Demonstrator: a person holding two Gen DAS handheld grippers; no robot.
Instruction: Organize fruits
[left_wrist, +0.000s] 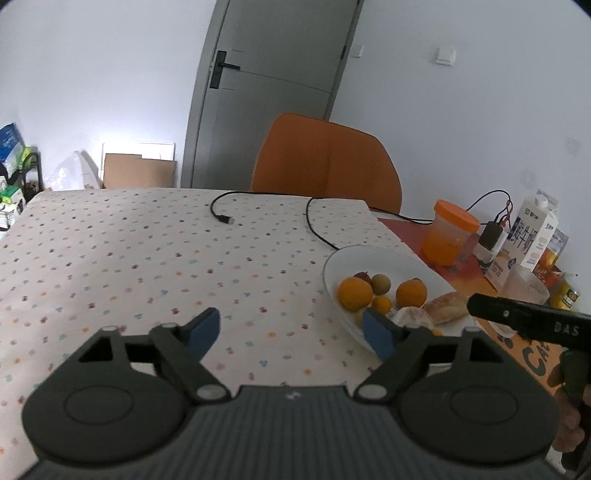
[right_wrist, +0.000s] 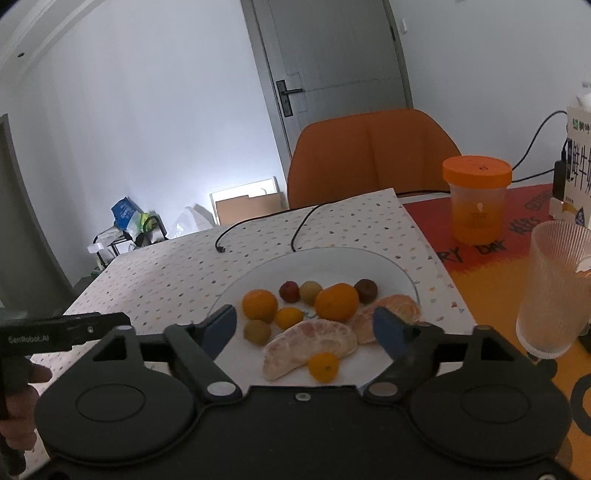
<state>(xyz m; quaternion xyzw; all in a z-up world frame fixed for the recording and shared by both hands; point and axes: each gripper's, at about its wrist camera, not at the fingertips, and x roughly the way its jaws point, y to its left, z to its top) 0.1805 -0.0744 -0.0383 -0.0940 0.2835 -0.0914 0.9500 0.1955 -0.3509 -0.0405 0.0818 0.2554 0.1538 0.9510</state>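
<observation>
A white plate (right_wrist: 369, 258) on the dotted tablecloth holds two oranges (right_wrist: 259, 304) (right_wrist: 337, 302), two peeled citrus halves (right_wrist: 310, 345) (right_wrist: 391, 310), small kumquats (right_wrist: 323, 366) and several small round reddish and greenish fruits (right_wrist: 289, 291). My right gripper (right_wrist: 306, 328) is open just above the plate's near side, its blue pads either side of the peeled halves and touching nothing. My left gripper (left_wrist: 291, 328) is open over bare cloth, left of the plate (left_wrist: 369, 254); its right pad overlaps the plate's near rim in the picture. Nothing is held.
Right of the plate stand a ribbed glass (right_wrist: 554, 288), an orange-lidded jar (right_wrist: 476, 199) and a milk carton (right_wrist: 578, 166) on an orange mat. A black cable (right_wrist: 303, 225) lies across the cloth behind the plate. An orange chair (right_wrist: 369, 155) stands at the table's far edge.
</observation>
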